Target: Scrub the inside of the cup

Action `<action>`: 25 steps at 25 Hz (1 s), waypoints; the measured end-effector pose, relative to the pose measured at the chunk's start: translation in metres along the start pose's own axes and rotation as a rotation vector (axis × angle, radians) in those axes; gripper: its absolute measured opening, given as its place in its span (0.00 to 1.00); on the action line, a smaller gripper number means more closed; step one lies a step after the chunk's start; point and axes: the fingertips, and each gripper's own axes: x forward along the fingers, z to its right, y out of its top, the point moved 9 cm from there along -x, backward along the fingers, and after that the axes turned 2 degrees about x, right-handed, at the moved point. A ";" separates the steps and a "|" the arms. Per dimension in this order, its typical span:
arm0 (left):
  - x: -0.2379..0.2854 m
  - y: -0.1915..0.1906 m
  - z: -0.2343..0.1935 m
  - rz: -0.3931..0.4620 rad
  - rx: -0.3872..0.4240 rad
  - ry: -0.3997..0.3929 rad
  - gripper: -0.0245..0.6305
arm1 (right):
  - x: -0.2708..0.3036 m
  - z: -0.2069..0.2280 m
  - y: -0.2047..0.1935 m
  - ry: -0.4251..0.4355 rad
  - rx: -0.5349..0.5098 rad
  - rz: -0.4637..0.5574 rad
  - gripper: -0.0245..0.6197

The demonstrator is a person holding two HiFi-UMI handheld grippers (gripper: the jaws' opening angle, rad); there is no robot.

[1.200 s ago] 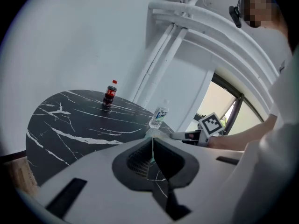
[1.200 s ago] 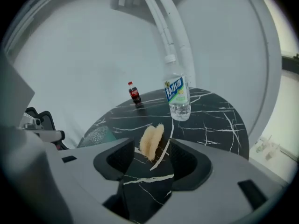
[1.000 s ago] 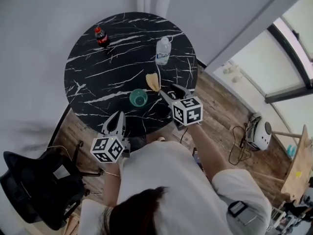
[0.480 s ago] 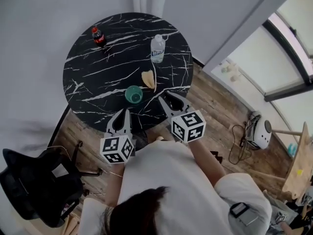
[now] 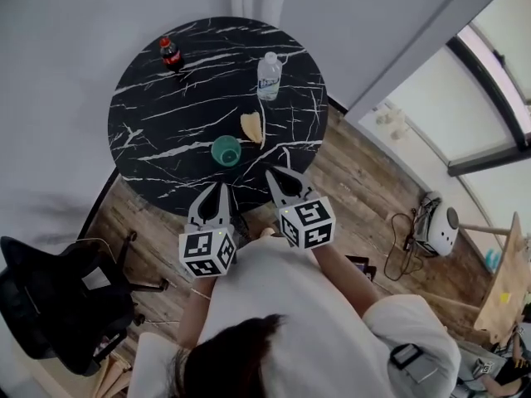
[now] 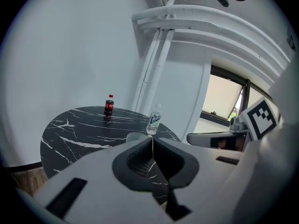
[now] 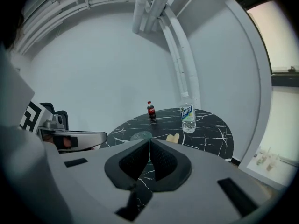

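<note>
Right fingers (image 5: 275, 182) freshly closed, empty (left fingers (image 5: 224, 206) closed too), cup (image 5: 226, 150) well beyond both.

round black marble table (image 5: 158, 131), cola bottle (image 5: 171, 54), water bottle (image 5: 268, 75), green cup (image 5: 226, 151), yellow sponge (image 5: 251, 128)

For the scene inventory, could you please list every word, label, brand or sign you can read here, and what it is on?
No text reads clearly.
Label on the water bottle: blue and white, print too blurred to read.
Label on the cola bottle: red, too small to read.
The two marker cubes: black and white square patterns, no words.
</note>
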 end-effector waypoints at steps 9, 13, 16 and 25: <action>-0.012 -0.004 0.003 0.010 0.010 -0.004 0.06 | -0.003 -0.020 -0.001 0.010 -0.059 0.011 0.09; -0.013 -0.002 0.007 0.013 0.043 -0.023 0.06 | -0.005 -0.024 -0.003 0.005 -0.065 0.011 0.09; -0.016 -0.002 0.008 0.017 0.057 -0.033 0.06 | -0.005 -0.025 -0.002 0.001 -0.069 0.017 0.09; -0.027 -0.005 0.005 0.023 0.064 -0.030 0.06 | -0.008 -0.031 -0.006 -0.008 -0.063 0.017 0.09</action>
